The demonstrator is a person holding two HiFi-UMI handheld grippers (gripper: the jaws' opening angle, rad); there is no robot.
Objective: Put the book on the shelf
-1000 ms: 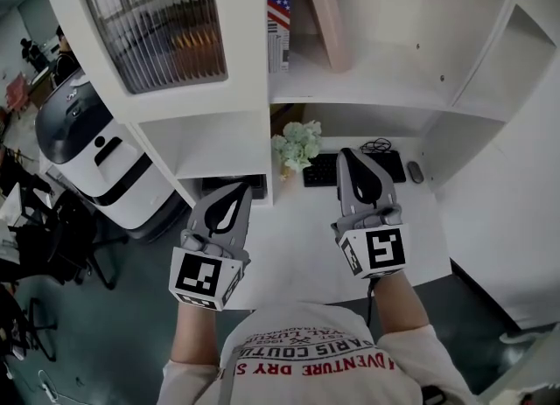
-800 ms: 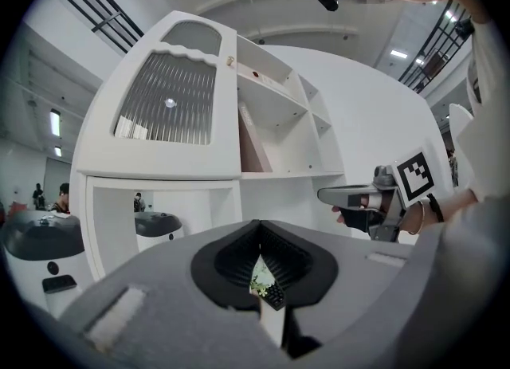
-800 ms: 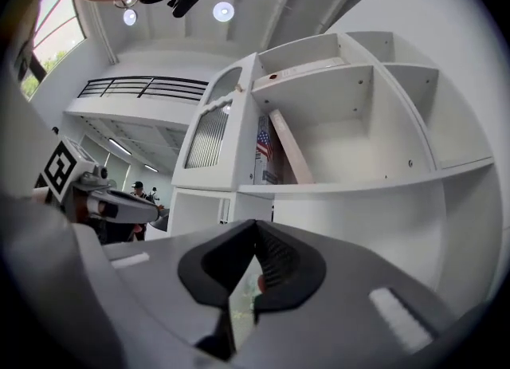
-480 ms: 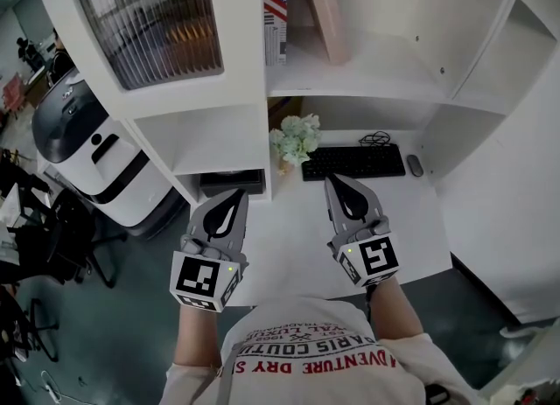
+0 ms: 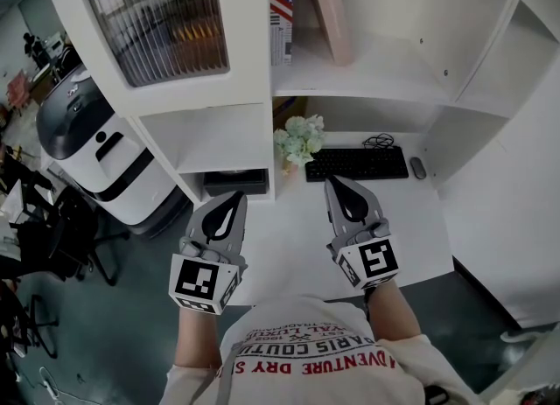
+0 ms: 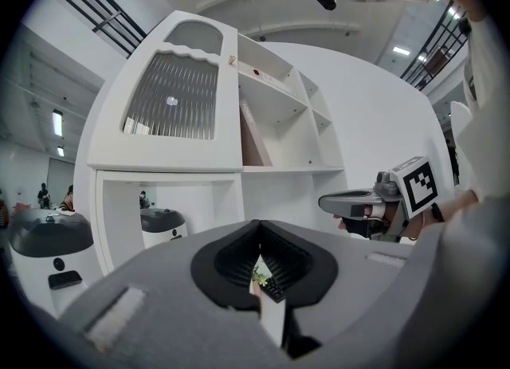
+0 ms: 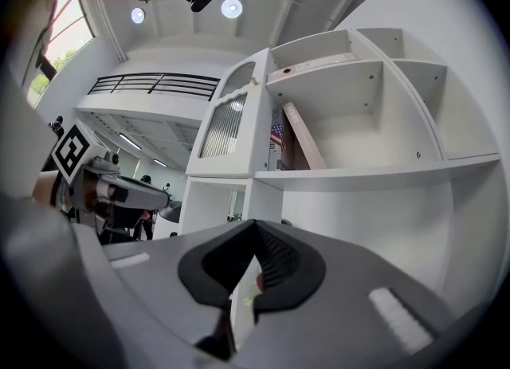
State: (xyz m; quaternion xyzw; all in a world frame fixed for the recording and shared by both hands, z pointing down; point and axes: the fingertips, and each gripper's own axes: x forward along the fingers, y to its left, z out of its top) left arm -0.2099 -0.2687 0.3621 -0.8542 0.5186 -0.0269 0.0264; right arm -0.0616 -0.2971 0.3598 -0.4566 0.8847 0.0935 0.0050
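Head view: book (image 5: 328, 10) leans on shelf (image 5: 376, 75), upper centre, well above closed, empty right claw (image 5: 335, 186); closed left claw (image 5: 236, 198) sits farther.

Black keyboard (image 5: 357, 164) and mouse (image 5: 418, 168) on the desk (image 5: 289, 228) — pale flowers (image 5: 297, 143) beside

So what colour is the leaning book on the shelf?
The leaning book is pinkish tan; clearest in the head view.
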